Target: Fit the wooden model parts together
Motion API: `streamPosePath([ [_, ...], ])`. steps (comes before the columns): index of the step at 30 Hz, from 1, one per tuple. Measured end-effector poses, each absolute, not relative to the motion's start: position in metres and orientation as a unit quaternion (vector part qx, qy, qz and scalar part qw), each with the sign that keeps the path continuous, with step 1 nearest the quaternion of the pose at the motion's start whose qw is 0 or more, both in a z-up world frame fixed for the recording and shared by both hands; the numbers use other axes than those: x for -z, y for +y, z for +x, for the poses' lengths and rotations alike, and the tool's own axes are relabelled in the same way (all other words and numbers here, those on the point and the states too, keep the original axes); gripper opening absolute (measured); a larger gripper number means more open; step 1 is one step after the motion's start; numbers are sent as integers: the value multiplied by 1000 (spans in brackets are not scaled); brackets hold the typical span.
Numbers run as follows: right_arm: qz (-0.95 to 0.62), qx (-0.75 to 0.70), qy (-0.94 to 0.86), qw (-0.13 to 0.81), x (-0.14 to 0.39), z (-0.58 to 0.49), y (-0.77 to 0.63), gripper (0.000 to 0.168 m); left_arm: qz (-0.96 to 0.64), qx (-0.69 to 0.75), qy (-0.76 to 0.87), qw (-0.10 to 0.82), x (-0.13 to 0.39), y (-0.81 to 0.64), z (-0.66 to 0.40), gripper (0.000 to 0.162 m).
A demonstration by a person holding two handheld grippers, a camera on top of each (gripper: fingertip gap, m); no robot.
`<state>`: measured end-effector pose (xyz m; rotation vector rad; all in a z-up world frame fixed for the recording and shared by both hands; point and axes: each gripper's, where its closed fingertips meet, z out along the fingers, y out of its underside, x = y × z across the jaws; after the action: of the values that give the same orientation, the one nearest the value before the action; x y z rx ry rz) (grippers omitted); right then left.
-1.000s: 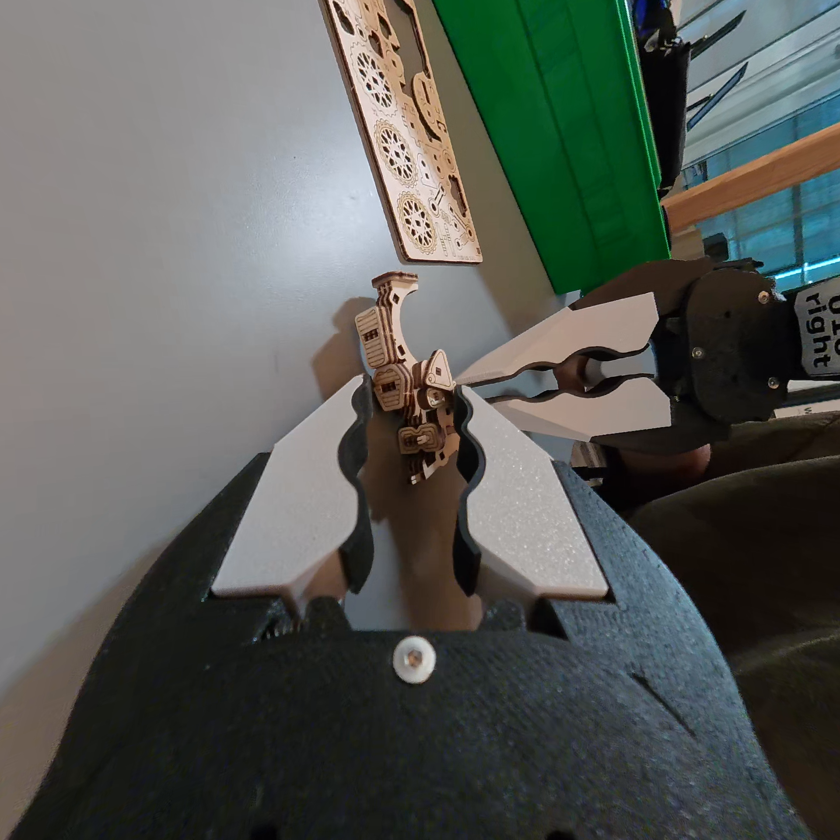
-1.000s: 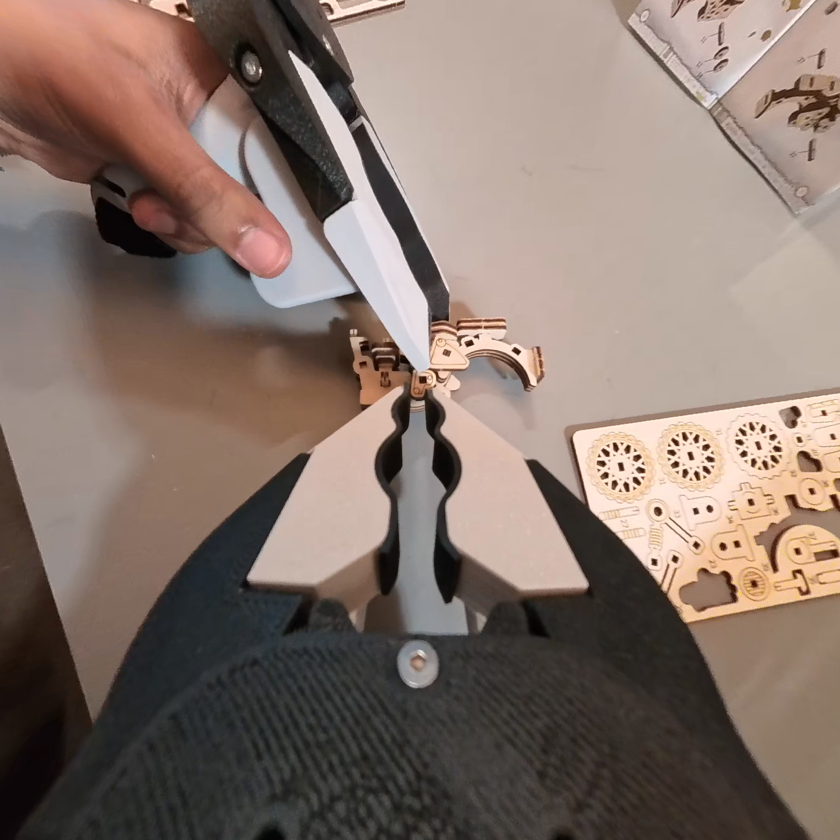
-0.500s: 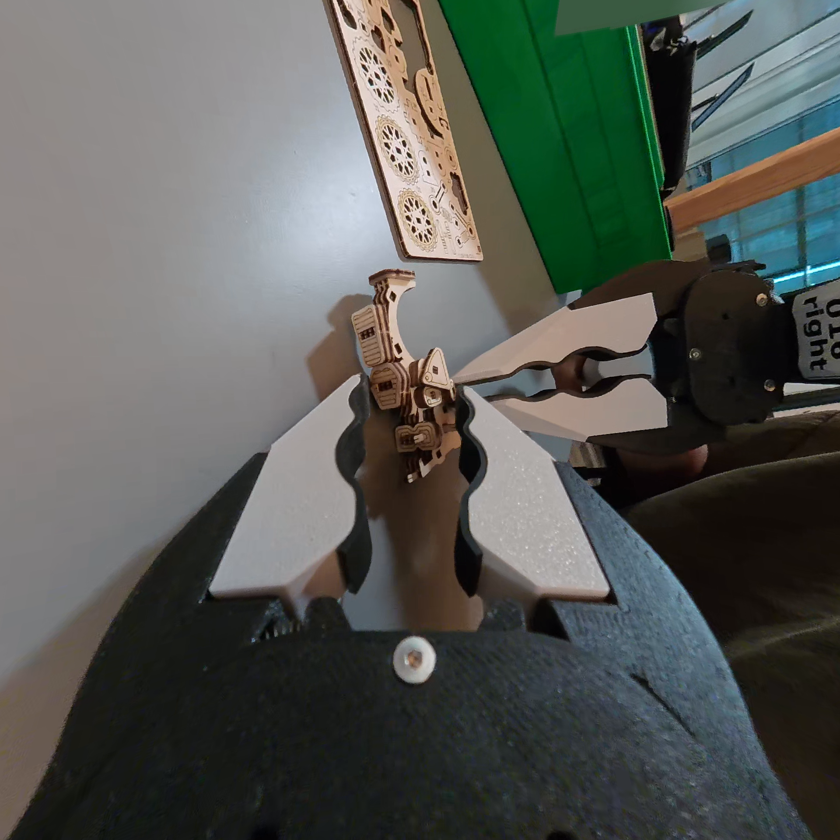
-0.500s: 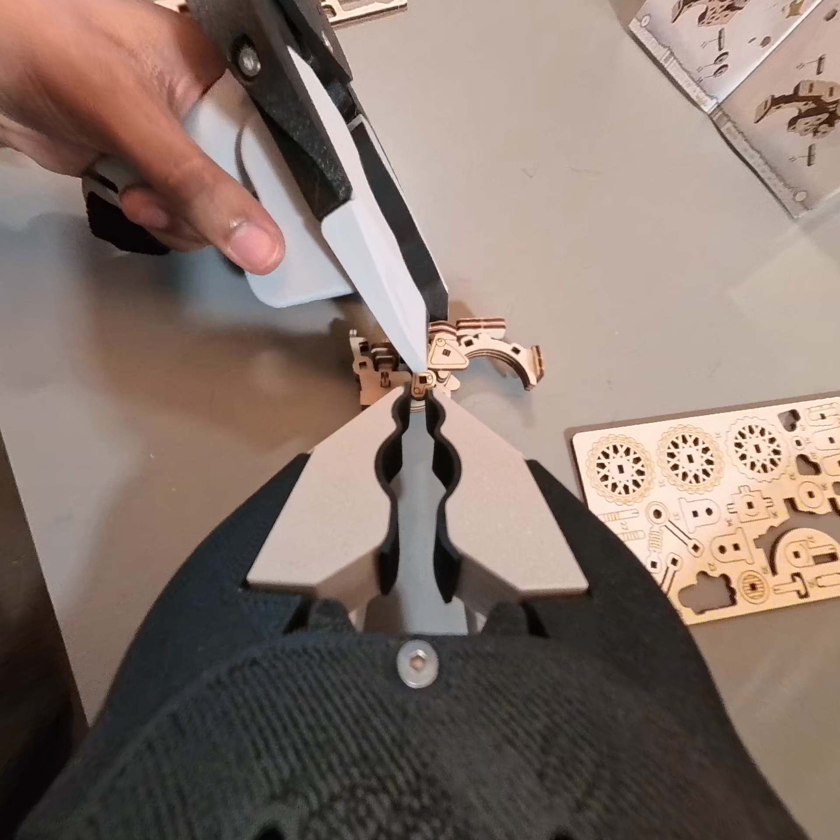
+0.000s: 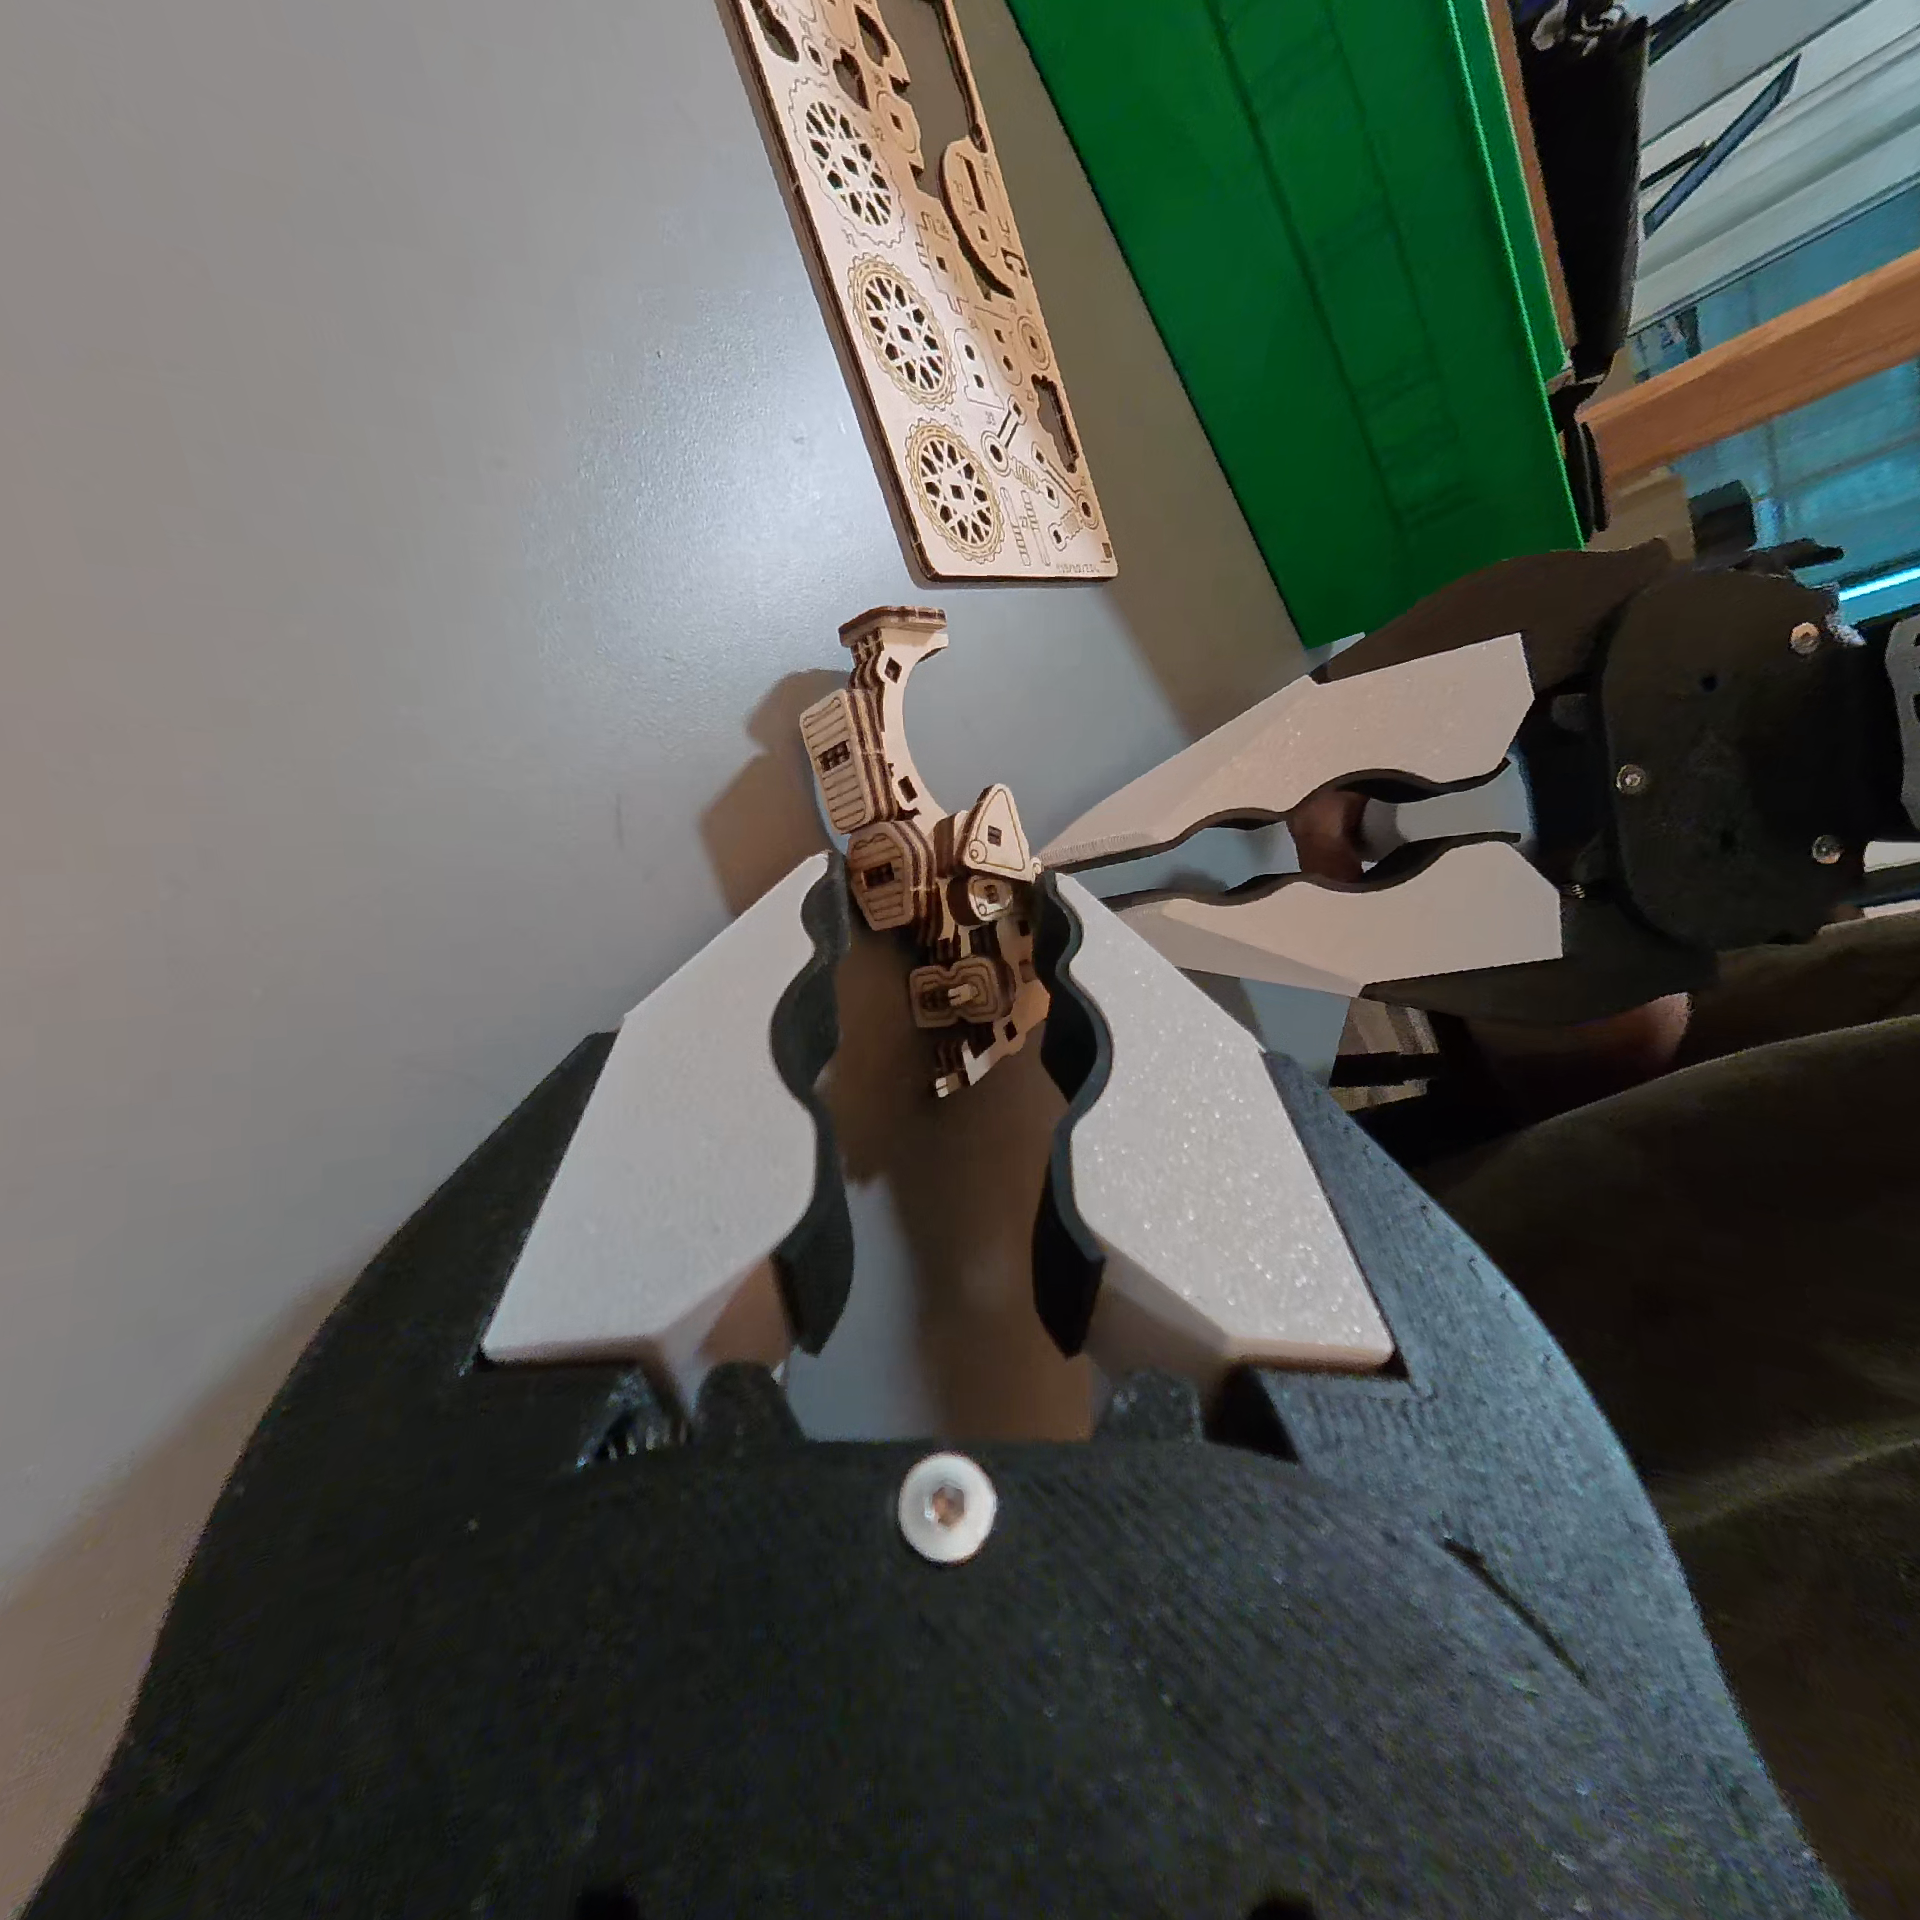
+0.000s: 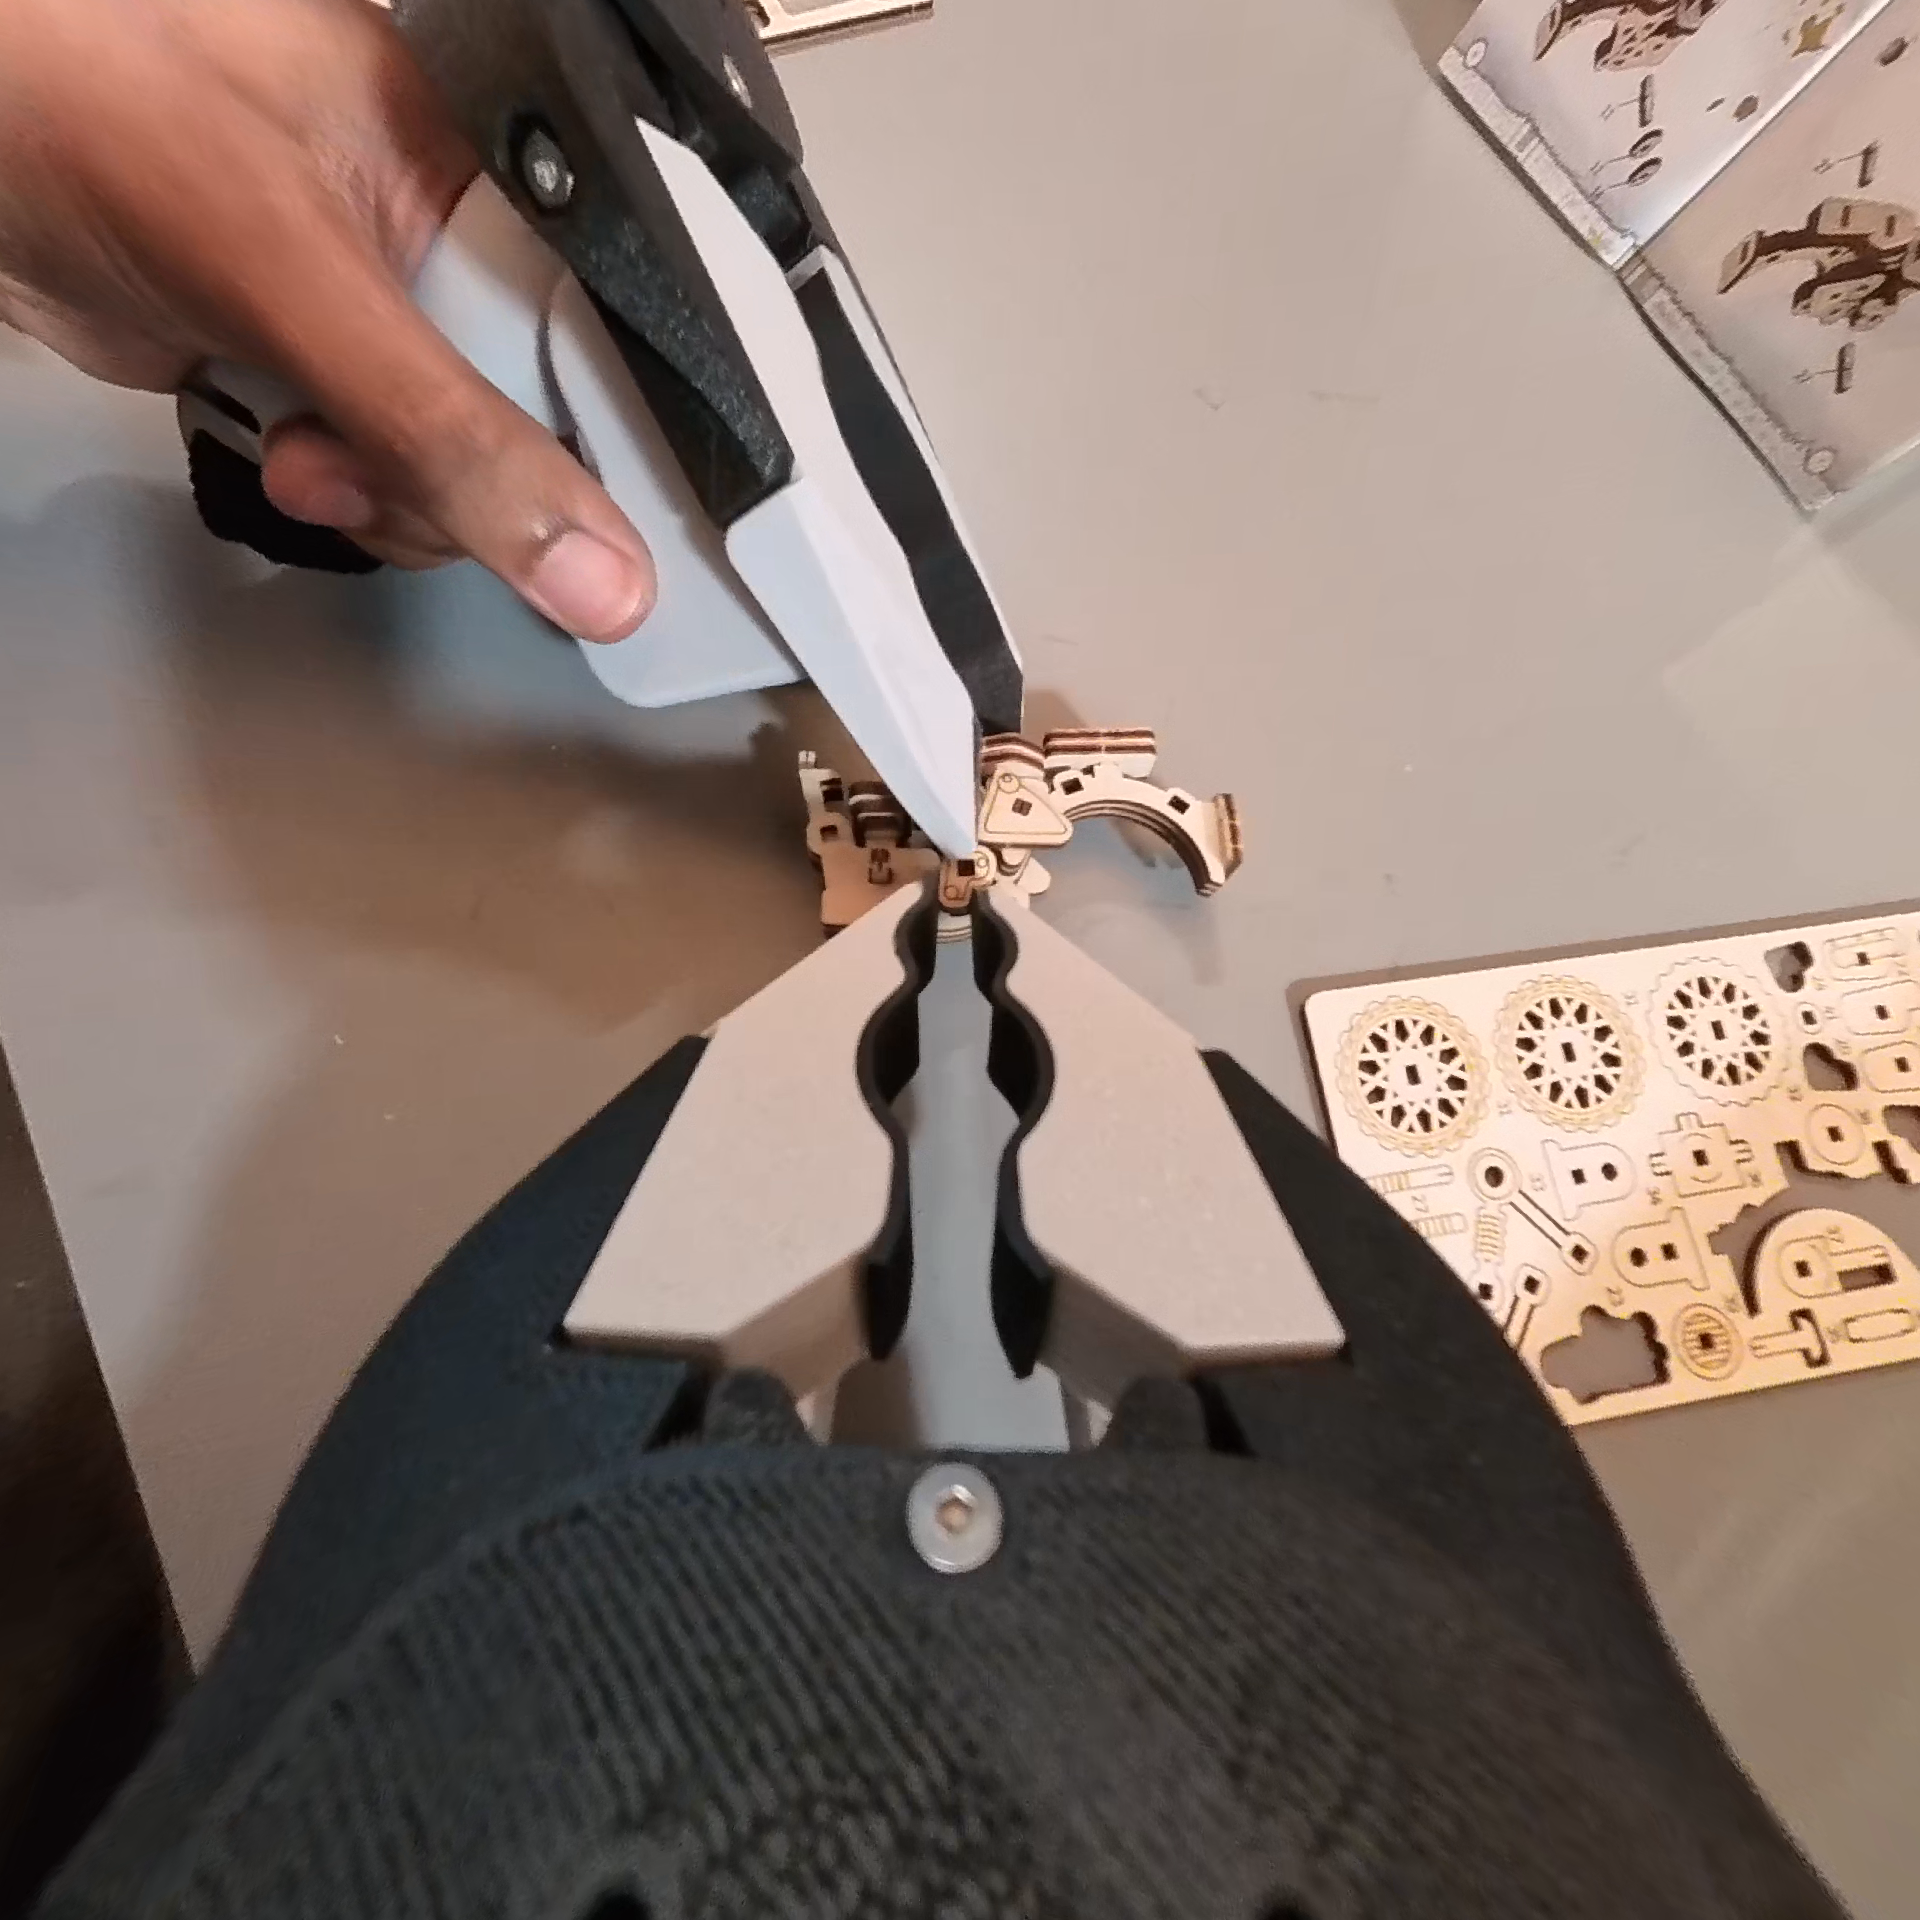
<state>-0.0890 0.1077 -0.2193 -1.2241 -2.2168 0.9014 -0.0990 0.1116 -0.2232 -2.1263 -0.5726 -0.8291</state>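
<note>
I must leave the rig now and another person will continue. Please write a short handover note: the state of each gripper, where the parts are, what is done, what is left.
Left gripper: shut on the partly built wooden model, held above the grey table.
Right gripper: shut on a small wooden link piece, its tips against the model beside the triangular part.
Wooden parts sheet: flat on the table, several pieces already punched out. Instruction booklet: at the far edge.
Done: several pieces already joined on the model.
Left: whether the link is fully seated cannot be told; then the remaining sheet pieces.
</note>
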Motion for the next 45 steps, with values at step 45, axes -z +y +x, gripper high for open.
streamPosePath([
  [45, -593, -489, -639, 21, 217, -94, 116, 10, -835, 318, -222, 390, 224, 112, -99, 35],
])
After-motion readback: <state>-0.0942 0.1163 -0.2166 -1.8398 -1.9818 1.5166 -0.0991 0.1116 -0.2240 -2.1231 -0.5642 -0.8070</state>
